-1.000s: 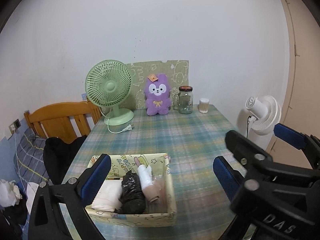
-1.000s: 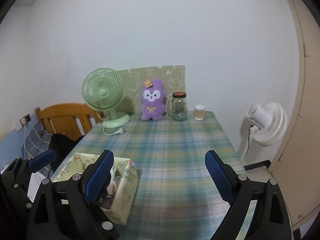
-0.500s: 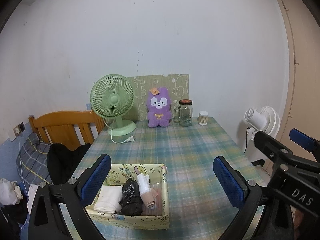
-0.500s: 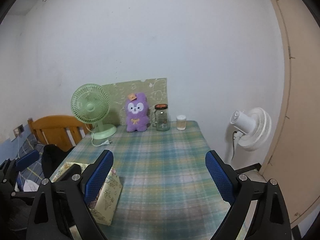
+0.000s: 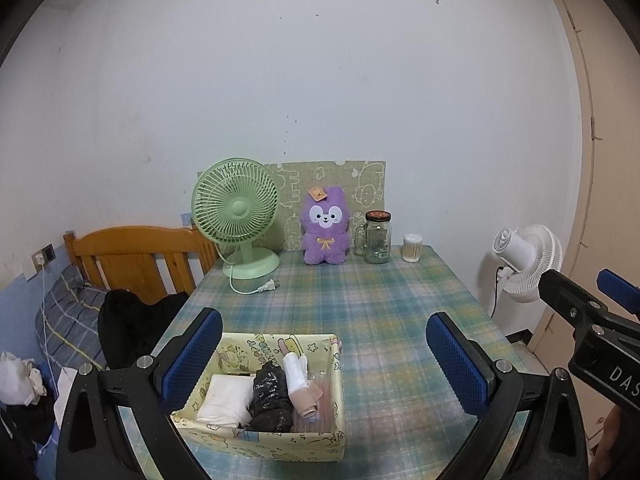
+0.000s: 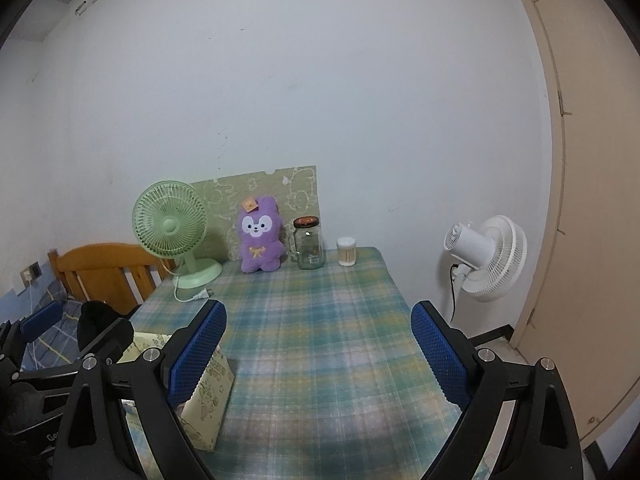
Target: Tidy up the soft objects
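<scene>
Rolled soft items (image 5: 272, 396) lie side by side in our yellow box (image 5: 260, 438) at the table's (image 5: 380, 320) near left, long axes pointing away from us. Our left gripper (image 5: 320, 360) and right gripper (image 6: 318, 354) hover spread, empty. Only the left view shows the box's contents.

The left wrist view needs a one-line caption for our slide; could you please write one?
Open left hand-held gripper above a yellow fabric box of rolled soft items on a plaid table, purple plush toy behind.

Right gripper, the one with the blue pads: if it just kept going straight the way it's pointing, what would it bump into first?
Probably nothing soon: the open right gripper points over bare tablecloth. Farther on stand the glass jar and purple plush by the wall; depth is uncertain.
</scene>
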`<action>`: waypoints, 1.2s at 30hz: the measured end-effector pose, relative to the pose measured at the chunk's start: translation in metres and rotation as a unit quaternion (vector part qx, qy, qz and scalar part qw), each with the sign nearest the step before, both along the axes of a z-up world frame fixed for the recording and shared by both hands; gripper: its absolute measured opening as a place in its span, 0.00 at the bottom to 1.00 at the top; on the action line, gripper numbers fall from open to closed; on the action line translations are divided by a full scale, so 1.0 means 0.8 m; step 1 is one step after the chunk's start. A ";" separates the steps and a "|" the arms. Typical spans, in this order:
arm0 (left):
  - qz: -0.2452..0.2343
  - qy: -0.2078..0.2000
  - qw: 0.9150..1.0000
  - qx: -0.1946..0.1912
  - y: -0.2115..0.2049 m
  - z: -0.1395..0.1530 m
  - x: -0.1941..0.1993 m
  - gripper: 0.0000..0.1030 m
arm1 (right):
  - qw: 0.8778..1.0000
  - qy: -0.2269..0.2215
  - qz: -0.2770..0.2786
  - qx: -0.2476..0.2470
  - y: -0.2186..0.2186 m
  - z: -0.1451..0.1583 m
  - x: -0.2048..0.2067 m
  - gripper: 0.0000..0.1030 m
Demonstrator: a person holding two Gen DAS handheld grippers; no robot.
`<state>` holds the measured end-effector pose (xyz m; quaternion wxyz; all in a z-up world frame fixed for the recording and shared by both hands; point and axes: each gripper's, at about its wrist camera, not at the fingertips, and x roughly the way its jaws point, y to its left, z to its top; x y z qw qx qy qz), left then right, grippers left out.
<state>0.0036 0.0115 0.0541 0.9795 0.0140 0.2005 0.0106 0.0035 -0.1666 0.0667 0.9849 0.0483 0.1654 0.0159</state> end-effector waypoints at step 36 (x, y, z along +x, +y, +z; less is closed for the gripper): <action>0.011 -0.002 1.000 -0.011 0.012 -0.002 0.002 1.00 | 1.000 -0.004 0.005 -0.015 0.015 -0.002 0.002 0.96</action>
